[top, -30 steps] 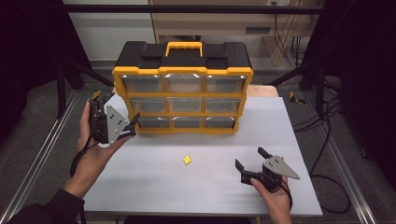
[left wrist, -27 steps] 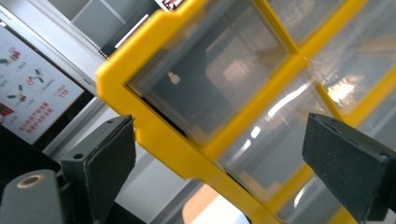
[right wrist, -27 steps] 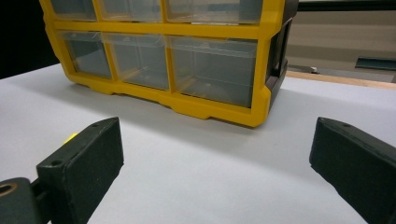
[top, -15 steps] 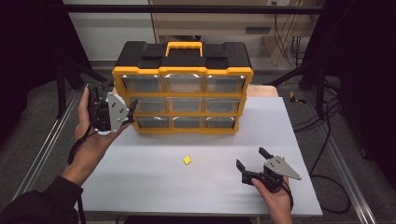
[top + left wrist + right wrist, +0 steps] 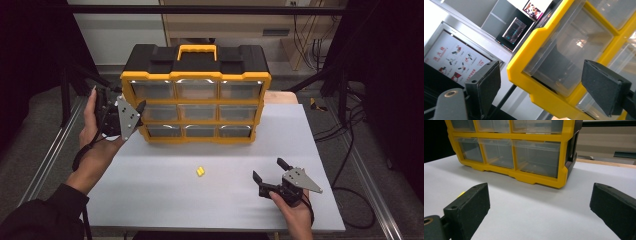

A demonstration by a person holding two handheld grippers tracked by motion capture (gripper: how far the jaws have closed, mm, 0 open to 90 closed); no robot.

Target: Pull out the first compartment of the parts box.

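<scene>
The left hand-held gripper (image 5: 140, 116) hangs raised at the left end of the yellow drawer cabinet (image 5: 196, 106), level with its middle and bottom rows. Its jaws stand apart, released, and have just been closing a little. In the left gripper view the cabinet's yellow corner post and a clear drawer (image 5: 569, 50) sit in the gap between the two black pads (image 5: 486, 85), but neither pad presses on them. The left hand (image 5: 92, 125) grips the tool from the outer side, with the grey three-cornered plate (image 5: 127, 117) facing up.

Over on the near right, the right hand-held gripper (image 5: 270, 172) lies low over the tabletop (image 5: 150, 195), held from below by the right hand (image 5: 292, 207). Its jaws are wide apart too, released, with nothing between them; the right gripper view looks across bare grey surface toward the cabinet's bottom row of clear drawers (image 5: 536, 157).

Between the two tools, a small yellow piece (image 5: 200, 171) rests on the tabletop, near the middle, well apart from the cabinet's front and to the left of the right gripper.

The cabinet itself stands at the far side, three rows of three clear drawers, black top and a yellow carry handle (image 5: 197, 50).
</scene>
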